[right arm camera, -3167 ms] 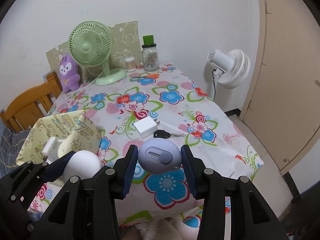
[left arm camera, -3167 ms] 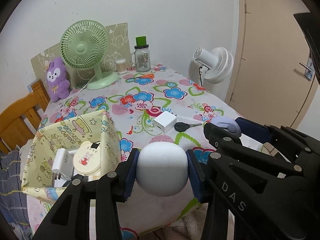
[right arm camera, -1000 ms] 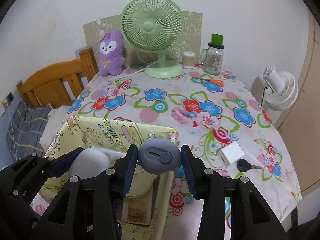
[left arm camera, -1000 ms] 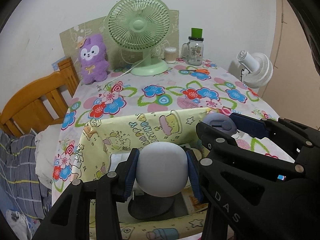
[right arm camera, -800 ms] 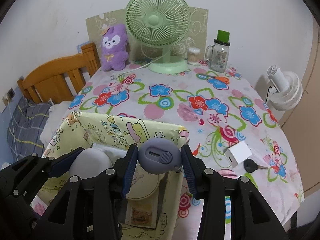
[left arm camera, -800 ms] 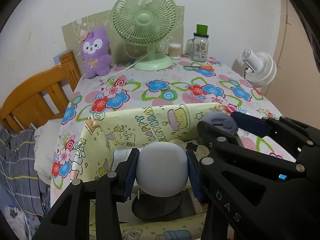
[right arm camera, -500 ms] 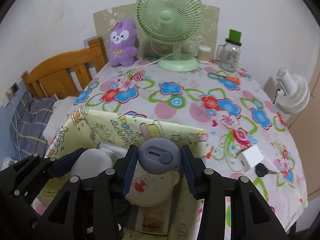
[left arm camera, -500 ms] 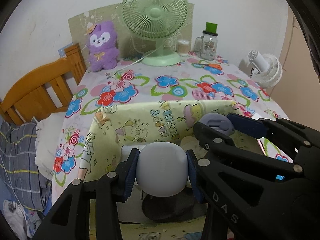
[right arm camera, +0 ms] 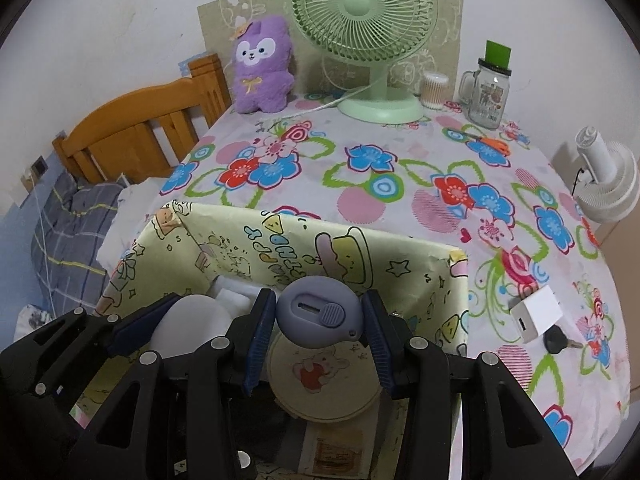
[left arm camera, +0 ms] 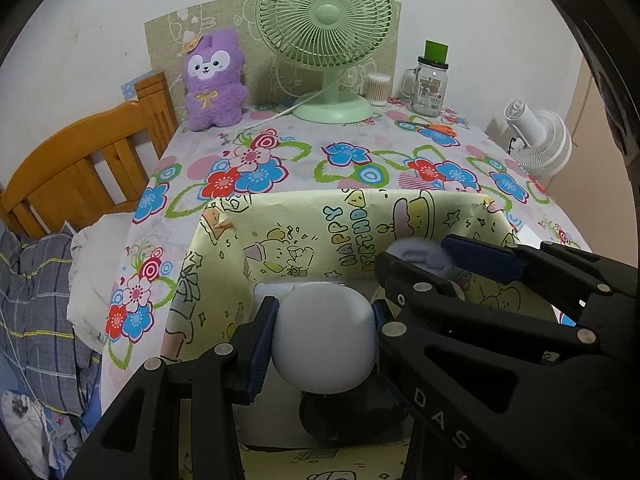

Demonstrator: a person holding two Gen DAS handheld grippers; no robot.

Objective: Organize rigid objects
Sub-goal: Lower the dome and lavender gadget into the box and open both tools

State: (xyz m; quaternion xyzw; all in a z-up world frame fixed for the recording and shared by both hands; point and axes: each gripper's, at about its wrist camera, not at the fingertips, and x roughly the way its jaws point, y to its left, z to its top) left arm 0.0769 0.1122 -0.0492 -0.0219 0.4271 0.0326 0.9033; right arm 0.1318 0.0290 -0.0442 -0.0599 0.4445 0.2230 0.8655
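Box (right arm camera: 328,256) walls and contents crowd both grippers; table (right arm camera: 320,184) beyond lies open

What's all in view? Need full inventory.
box: 1, yellow cartoon print, near edge of table
round tin: 1, cream, inside box
egg-shaped item: 1, white, in left gripper, over box
oval gadget: 1, purple, in right gripper, over box
charger: 1, white, right of box
key: 1, black, beside charger
desk fan: 1, green, far edge
plush: 1, purple, left of desk fan
jar: 1, glass, green lid, right of desk fan
scissors: 1, orange, near jar
left gripper: 1, black, shut on egg-shaped item
right gripper: 1, black, jaws opening, oval gadget between
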